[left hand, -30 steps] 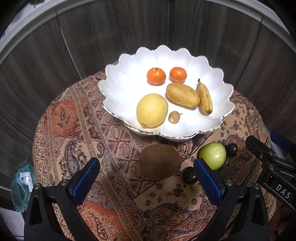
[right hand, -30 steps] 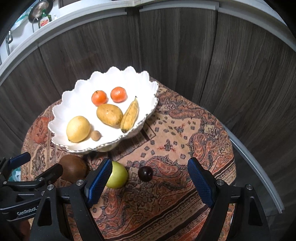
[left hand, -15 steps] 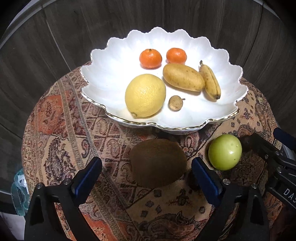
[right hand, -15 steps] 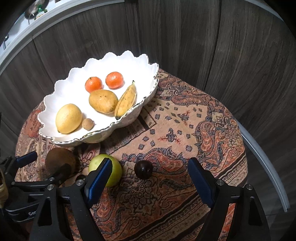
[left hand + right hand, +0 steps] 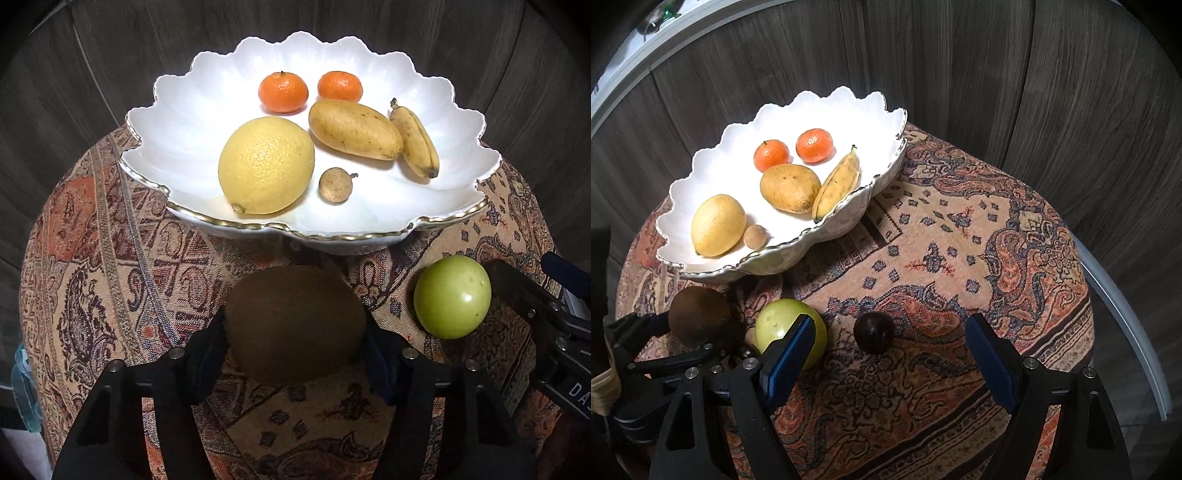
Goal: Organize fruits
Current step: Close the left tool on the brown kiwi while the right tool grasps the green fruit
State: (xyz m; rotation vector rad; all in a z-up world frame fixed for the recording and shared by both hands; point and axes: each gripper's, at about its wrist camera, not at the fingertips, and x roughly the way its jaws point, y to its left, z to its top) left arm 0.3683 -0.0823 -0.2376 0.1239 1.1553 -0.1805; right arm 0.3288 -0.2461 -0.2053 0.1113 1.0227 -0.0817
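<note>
Six fruits sit in the bowl (image 5: 177, 110) while my left gripper (image 5: 295, 350), jaws just closing, clamps the kiwi (image 5: 295, 321); my right gripper (image 5: 890, 363) gapes empty over the plum (image 5: 874, 332), apple (image 5: 452, 297) waiting.

left claw (image 5: 295, 347) has just been closing; right claw (image 5: 890, 354) gapes wide.

Glossy white scalloped porcelain bowl (image 5: 177, 122), gilt rim; matt woven paisley cloth (image 5: 960, 258); fuzzy brown kiwi (image 5: 295, 317); shiny smooth green apple (image 5: 452, 297) at its 3 o'clock; dark woodgrain panels (image 5: 1034, 92).
</note>
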